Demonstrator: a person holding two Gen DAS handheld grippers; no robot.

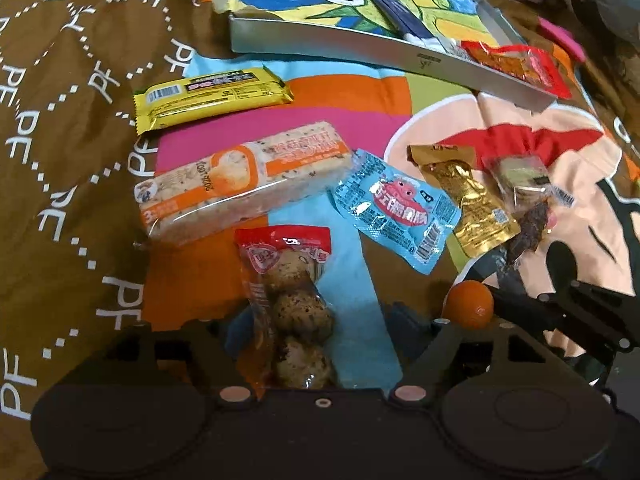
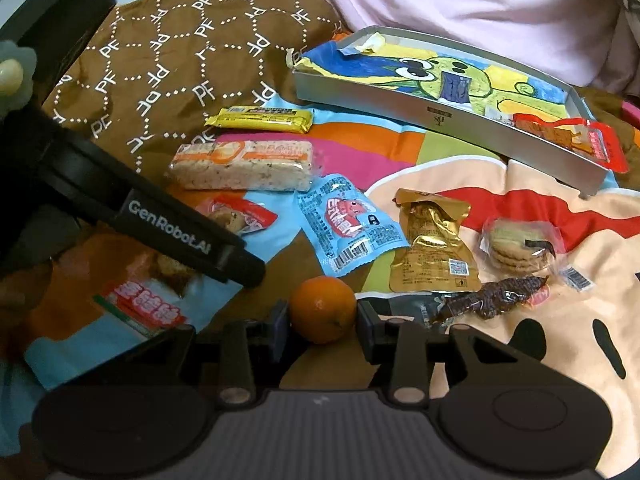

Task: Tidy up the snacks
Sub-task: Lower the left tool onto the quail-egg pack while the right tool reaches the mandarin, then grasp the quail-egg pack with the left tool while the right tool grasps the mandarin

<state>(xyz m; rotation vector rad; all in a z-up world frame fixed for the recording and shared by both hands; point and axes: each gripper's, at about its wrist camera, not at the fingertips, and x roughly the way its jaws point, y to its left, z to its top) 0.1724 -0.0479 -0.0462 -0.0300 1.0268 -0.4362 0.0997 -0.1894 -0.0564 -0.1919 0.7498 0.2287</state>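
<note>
Left wrist view: the left gripper [image 1: 316, 332] straddles the egg packet [image 1: 286, 300] at bottom center, jaws spread and not pinching. Right wrist view: the right gripper [image 2: 323, 318] clamps the orange [image 2: 322, 309]; the tray [image 2: 440, 120] sits upper right, bare blanket [image 2: 560, 320] at right.

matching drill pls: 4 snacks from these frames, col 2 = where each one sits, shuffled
1. orange
2. egg pack
3. red packet
4. yellow bar

A. in the tray
B. between the left gripper's fingers
C. between the right gripper's fingers
D. on the cloth beyond the long rice bar

Pairs: 1-C, 2-B, 3-A, 4-D
</note>
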